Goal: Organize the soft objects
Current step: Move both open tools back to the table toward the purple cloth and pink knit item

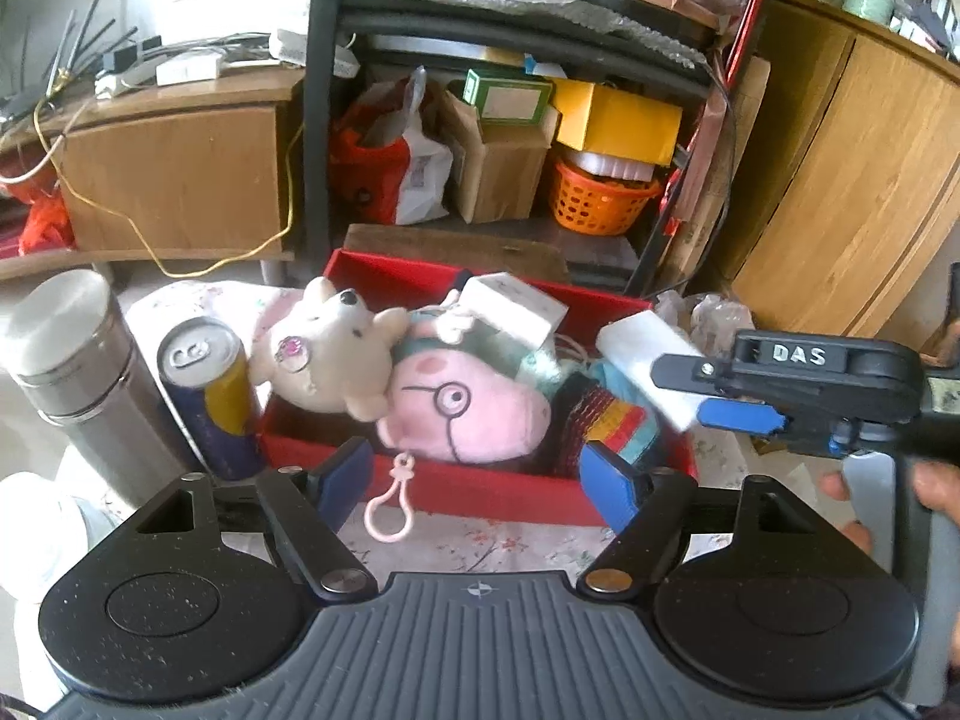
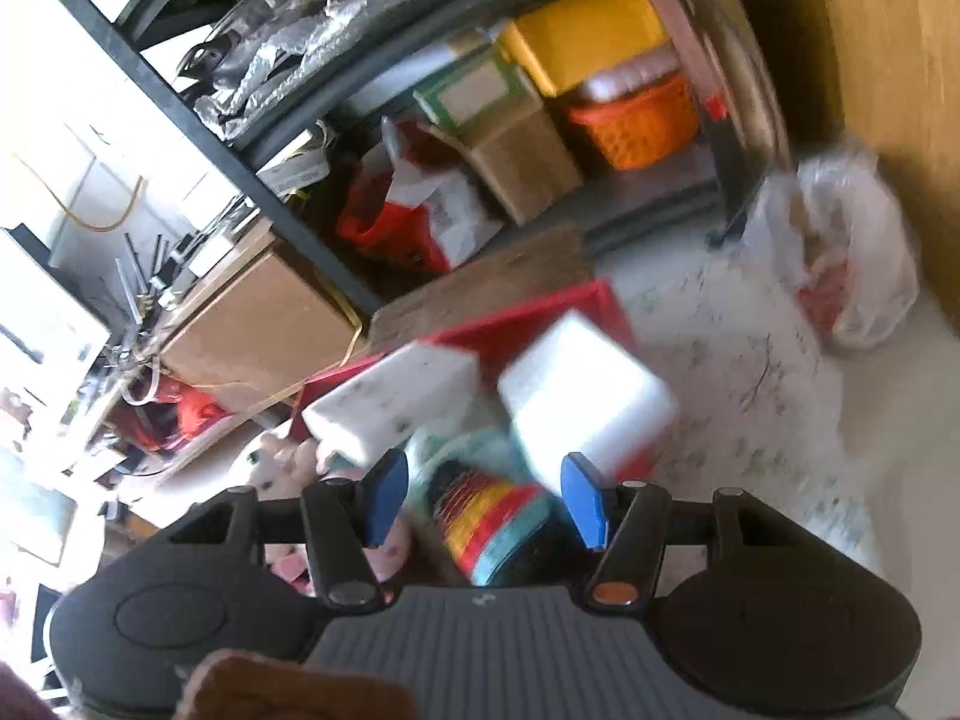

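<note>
Two claws work over a red box [image 1: 420, 282] that sits on a desk [image 1: 516, 543] covered with a flowered cloth. Inside the box lie a cream teddy bear [image 1: 327, 348] at its left end, a pink pig toy [image 1: 474, 414] with glasses in the middle, and a dark knitted piece with red, yellow and teal stripes [image 1: 612, 420] toward the right end. A white foam block [image 1: 510, 306] rests on top of the toys near the far wall of the box. A pink plastic clip [image 1: 390, 501] from the pig hangs over the near wall.

The left claw [image 1: 480, 483] hangs just in front of the near wall, its jaws wide apart with nothing between them. The right claw [image 1: 699, 387] comes in from the right end of the box; in its own view its jaws stand partly apart, and a second white foam block [image 2: 585, 396] sits just beyond the fingertips, over the right end of the box. That view is blurred, so I cannot tell whether the pads touch the block.

Left of the box stand a blue and gold can [image 1: 210, 396], touching its left wall, and a steel flask [image 1: 84, 372]. A clear plastic bag [image 2: 840, 252] lies at the far right edge of the desk.
</note>
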Demonstrator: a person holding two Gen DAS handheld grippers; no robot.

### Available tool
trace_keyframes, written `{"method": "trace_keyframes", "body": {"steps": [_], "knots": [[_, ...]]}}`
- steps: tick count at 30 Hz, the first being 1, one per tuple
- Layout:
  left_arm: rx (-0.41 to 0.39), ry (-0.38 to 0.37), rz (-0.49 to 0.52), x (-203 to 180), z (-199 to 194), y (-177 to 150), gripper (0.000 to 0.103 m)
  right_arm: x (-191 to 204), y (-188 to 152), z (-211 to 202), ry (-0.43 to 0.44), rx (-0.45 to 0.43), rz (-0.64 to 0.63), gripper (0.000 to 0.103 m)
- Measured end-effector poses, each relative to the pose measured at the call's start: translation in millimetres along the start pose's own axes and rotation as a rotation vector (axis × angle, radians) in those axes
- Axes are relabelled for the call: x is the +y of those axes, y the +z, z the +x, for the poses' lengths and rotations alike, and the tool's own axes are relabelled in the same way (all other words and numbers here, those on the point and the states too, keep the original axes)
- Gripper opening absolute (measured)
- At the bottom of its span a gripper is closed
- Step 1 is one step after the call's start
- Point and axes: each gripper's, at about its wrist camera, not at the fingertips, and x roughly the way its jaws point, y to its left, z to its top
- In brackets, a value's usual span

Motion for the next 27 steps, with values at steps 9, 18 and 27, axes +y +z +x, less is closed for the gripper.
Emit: {"method": "trace_keyframes", "body": {"steps": [9, 18, 27], "knots": [[0.159, 0.041, -0.014, 15, 17, -48, 0.075, 14, -55, -18, -0.052, 0.086, -0.155, 0.028], [0.295, 0.103, -0.093, 36, 27, -106, 0.075, 16, -114, -28, -0.068, 0.193, -0.271, 0.030], [0.346, 0.139, -0.188, 43, 38, -127, 0.079, 21, -137, -26, -0.076, 0.248, -0.338, 0.036]]}}
